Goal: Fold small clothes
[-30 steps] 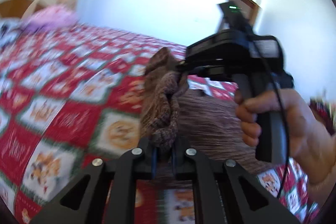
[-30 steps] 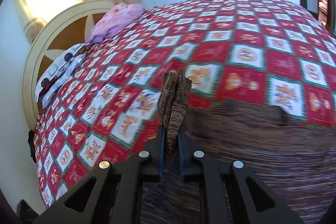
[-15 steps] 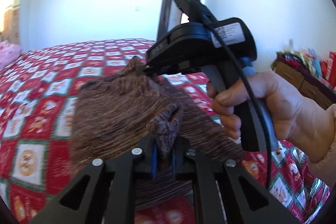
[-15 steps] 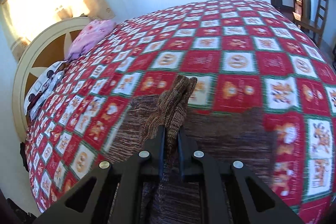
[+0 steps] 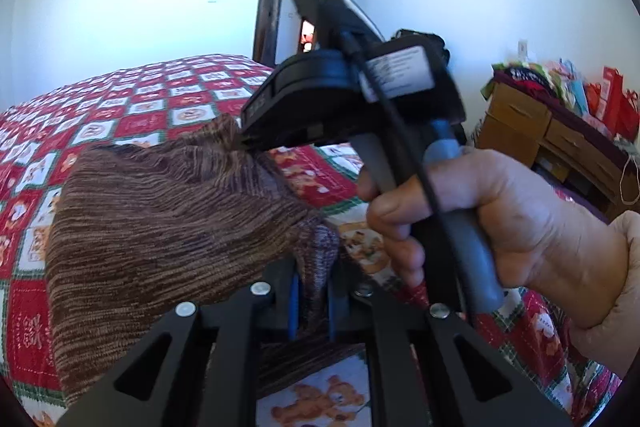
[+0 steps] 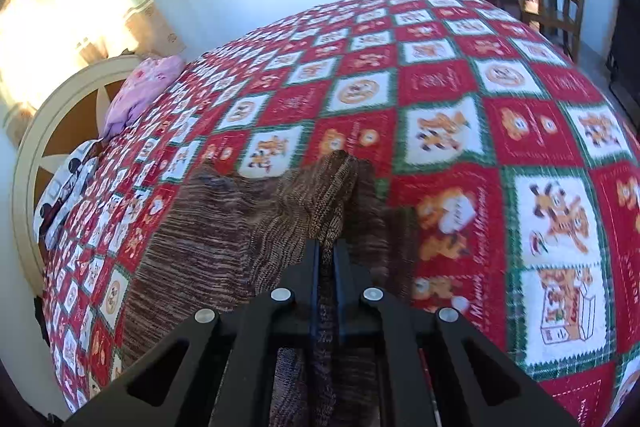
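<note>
Across the red-and-white patchwork bedspread [image 6: 440, 83] lies a brown knit garment [image 5: 160, 219], pinched by left gripper [image 5: 312, 291] and right gripper [image 6: 326, 259]; dresser clutter [image 5: 568, 87] looks blurred, perhaps bags.

Bright window [image 6: 60, 27] glare, fisheye-warped edges.

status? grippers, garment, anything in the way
Left gripper and right gripper both shut on the brown knit. Knit stretched between them above the quilt. Nothing in the way.
</note>
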The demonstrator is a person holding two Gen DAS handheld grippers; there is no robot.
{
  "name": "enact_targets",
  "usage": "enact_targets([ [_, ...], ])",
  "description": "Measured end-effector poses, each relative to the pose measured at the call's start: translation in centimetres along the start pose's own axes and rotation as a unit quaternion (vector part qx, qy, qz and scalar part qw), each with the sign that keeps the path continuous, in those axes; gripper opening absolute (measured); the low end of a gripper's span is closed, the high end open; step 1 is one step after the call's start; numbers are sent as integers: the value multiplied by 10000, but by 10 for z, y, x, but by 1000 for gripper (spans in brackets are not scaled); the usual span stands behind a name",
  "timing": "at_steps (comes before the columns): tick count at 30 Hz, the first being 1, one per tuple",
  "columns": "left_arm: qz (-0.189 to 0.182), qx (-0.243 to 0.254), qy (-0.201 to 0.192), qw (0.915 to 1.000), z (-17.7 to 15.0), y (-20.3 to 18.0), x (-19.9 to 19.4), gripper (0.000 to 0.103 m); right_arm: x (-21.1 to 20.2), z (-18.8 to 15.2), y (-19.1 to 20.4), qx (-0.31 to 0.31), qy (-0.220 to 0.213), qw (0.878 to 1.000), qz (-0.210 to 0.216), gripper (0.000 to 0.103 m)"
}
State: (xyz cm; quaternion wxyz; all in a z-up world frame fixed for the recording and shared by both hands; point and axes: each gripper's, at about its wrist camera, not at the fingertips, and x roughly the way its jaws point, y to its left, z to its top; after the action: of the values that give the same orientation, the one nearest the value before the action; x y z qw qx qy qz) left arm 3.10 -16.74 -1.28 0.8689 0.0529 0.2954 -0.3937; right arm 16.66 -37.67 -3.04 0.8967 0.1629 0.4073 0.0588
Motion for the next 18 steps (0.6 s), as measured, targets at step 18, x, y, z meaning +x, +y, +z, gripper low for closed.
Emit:
enact_targets([
  [18, -350, -341, 630, 9968, -25, 6, -22, 29, -10, -37, -28, 6, 23, 9920, -1260, 1],
])
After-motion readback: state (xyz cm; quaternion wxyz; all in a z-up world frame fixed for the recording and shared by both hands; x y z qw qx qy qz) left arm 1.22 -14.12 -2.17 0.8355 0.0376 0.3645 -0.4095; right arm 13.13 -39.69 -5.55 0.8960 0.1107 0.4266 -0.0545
